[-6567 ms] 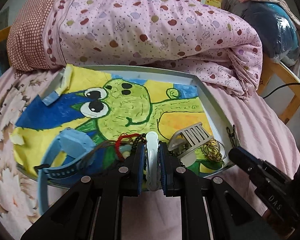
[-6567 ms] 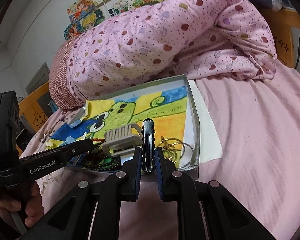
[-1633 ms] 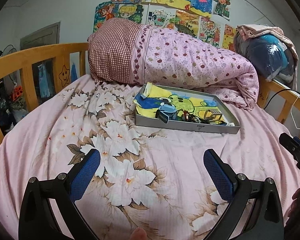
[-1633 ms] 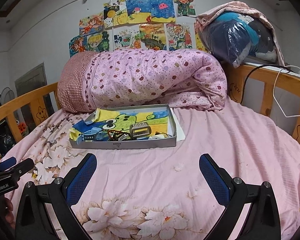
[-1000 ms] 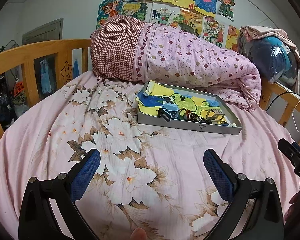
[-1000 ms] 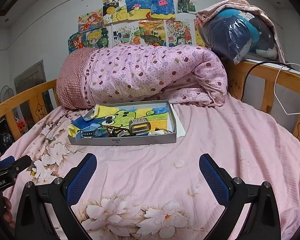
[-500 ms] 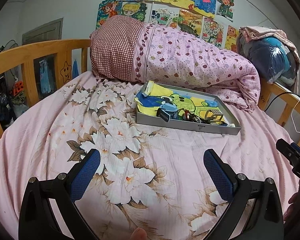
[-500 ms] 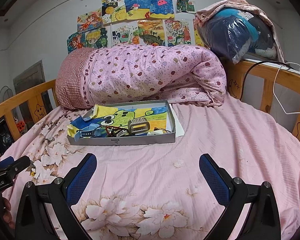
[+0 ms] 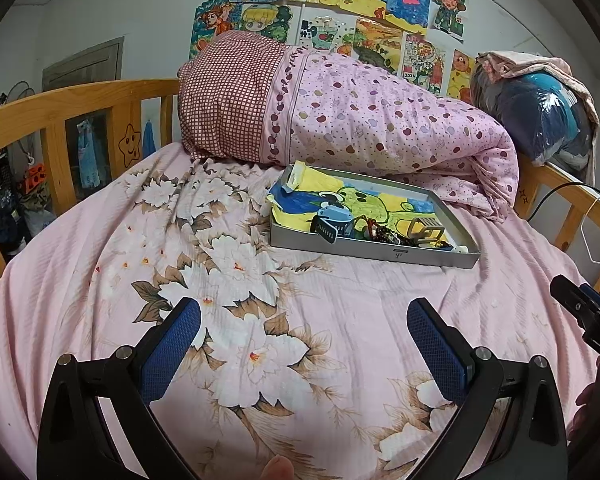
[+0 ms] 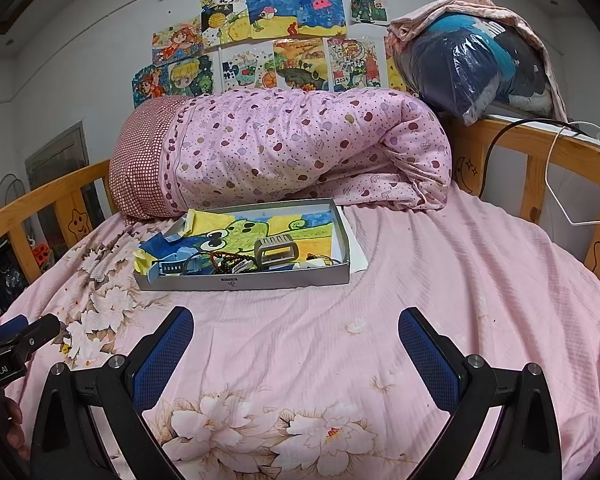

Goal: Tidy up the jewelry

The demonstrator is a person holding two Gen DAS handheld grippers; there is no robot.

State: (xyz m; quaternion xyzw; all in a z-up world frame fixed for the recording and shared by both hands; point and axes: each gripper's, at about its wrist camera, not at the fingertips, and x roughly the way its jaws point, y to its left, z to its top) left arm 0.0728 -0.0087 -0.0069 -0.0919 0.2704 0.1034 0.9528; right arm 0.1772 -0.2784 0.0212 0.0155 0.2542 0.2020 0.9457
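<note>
A grey metal tray [image 9: 374, 251] [image 10: 242, 282] lies on the pink bed, lined with a frog drawing. Along its near edge sit a blue watch [image 9: 332, 222] [image 10: 174, 265], dark beads with a red cord [image 9: 374, 232] [image 10: 226, 260], a beige claw clip [image 9: 425, 227] [image 10: 277, 251] and a white clip [image 9: 462, 248]. My left gripper [image 9: 304, 336] hangs open and empty over the flowered sheet, well short of the tray. My right gripper [image 10: 296, 344] is likewise open and empty, back from the tray. Each gripper's tip shows at the edge of the other view.
A rolled pink dotted quilt [image 9: 360, 120] [image 10: 292, 152] lies behind the tray. Wooden bed rails [image 9: 60, 120] [image 10: 540, 160] run along both sides. A plastic-wrapped blue bundle [image 10: 472, 68] sits on the right rail, with a cable and white hanger [image 10: 560, 184] beside it.
6.6 s ago both grippers were shut on hair clips over the tray. Since then both opened, empty, and pulled far back. Over the last second they barely shift.
</note>
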